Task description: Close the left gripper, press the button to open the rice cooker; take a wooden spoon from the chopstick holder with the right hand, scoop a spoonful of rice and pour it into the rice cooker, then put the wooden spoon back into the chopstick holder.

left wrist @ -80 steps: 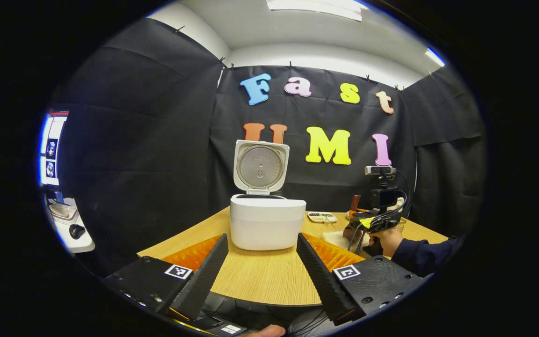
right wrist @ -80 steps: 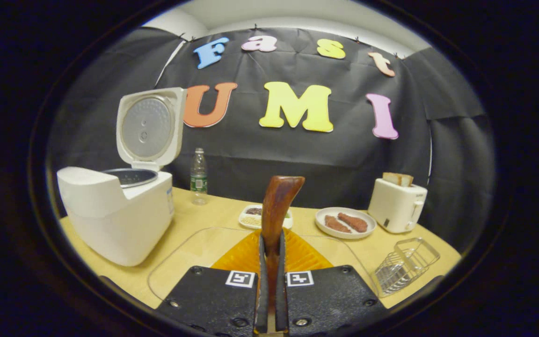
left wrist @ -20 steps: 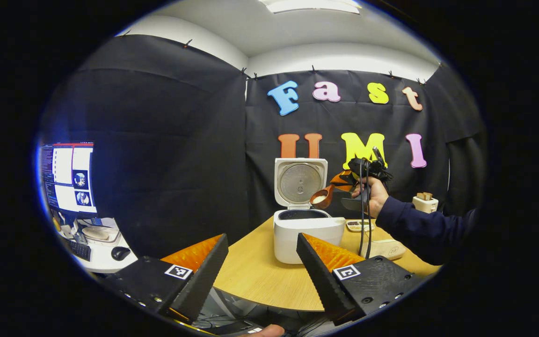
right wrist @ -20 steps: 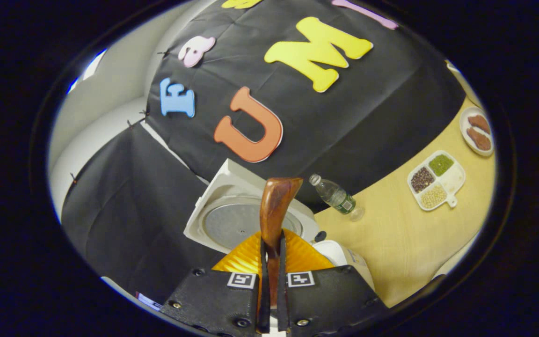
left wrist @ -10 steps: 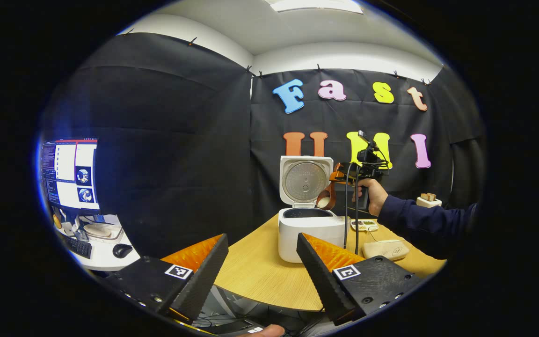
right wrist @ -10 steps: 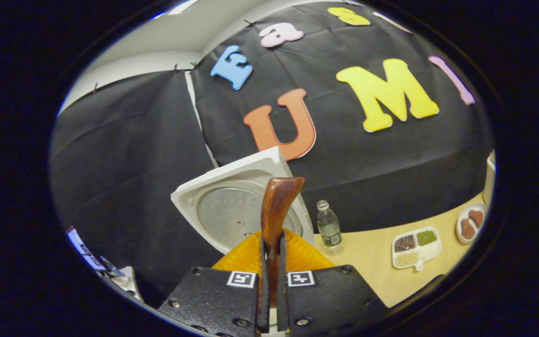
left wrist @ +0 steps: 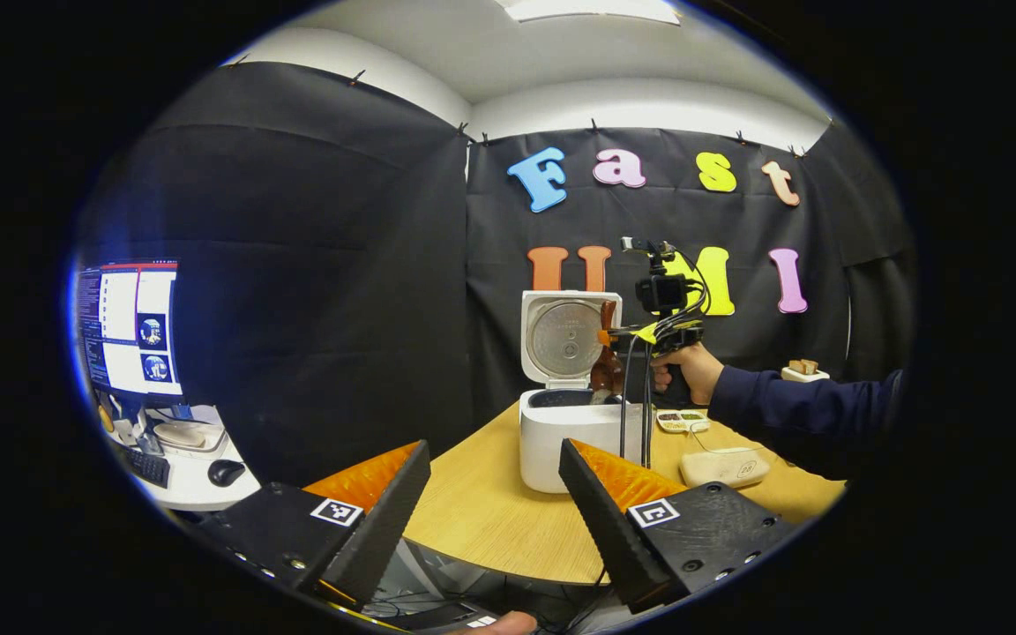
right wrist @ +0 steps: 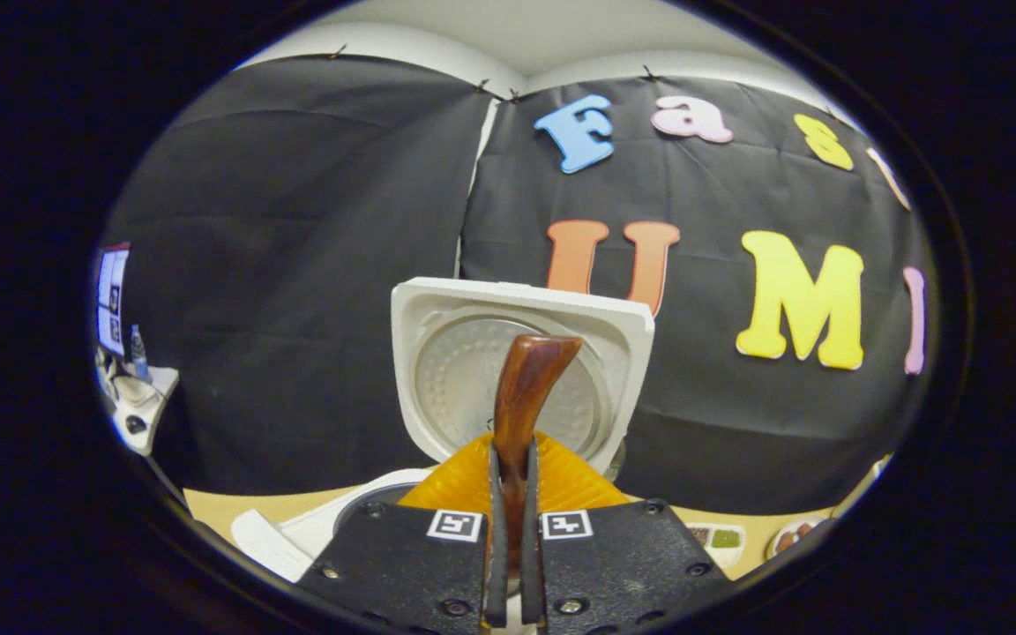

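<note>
The white rice cooker (left wrist: pixel 571 432) stands on the wooden table with its lid (left wrist: pixel 566 339) swung upright. A hand holds my right gripper (left wrist: pixel 616 337) level just right of the lid and above the pot's mouth. It is shut on the dark wooden spoon (left wrist: pixel 604 369), whose bowl hangs down over the pot; I cannot see any rice in it. In the right gripper view, the spoon's handle (right wrist: pixel 526 384) rises out of my shut right gripper (right wrist: pixel 511 481), with the lid (right wrist: pixel 464 353) right behind it. My left gripper (left wrist: pixel 492 498) hovers open off the table's near edge, holding nothing.
A beige dish (left wrist: pixel 725 466) lies on the table (left wrist: pixel 481 520) right of the cooker, with a sectioned plate of beans (left wrist: pixel 683 421) behind it. A toaster (left wrist: pixel 803 370) stands far right. A side desk with a monitor (left wrist: pixel 129 326) and a mouse (left wrist: pixel 226 474) is at the left.
The right gripper has rolled back to level and shifted left over the cooker. The spoon, tilted beside the lid before, now hangs bowl-down at the pot's mouth. My left gripper has stayed put.
</note>
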A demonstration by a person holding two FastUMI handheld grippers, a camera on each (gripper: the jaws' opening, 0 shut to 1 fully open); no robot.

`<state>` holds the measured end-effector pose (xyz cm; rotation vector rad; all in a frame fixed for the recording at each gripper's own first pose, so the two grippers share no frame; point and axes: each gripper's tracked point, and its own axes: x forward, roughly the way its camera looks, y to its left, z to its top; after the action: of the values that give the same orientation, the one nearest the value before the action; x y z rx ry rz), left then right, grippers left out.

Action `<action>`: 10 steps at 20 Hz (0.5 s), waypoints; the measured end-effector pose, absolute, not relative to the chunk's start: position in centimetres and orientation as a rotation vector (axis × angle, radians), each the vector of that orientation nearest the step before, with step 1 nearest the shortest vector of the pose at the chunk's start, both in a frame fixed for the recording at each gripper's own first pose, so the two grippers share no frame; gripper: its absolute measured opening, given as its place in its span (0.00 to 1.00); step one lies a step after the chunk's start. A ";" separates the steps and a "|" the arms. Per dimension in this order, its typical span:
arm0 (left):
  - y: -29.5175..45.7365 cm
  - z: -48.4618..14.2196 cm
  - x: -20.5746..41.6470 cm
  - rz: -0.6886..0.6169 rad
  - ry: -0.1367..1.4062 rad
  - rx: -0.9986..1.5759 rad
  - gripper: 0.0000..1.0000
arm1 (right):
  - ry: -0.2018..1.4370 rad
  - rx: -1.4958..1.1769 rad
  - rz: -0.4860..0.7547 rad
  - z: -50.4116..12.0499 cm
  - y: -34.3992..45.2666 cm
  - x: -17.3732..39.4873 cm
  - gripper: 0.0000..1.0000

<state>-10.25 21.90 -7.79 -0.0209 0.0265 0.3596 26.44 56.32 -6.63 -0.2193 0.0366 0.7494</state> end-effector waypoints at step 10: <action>21.3 -7.9 -10.0 0.351 0.023 -0.030 0.94 | -0.088 -0.328 0.728 -5.3 54.7 24.2 0.11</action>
<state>-9.98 21.25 -7.90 -0.0302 0.0232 0.3509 24.18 54.73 -5.30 -0.3279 -0.0884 0.7283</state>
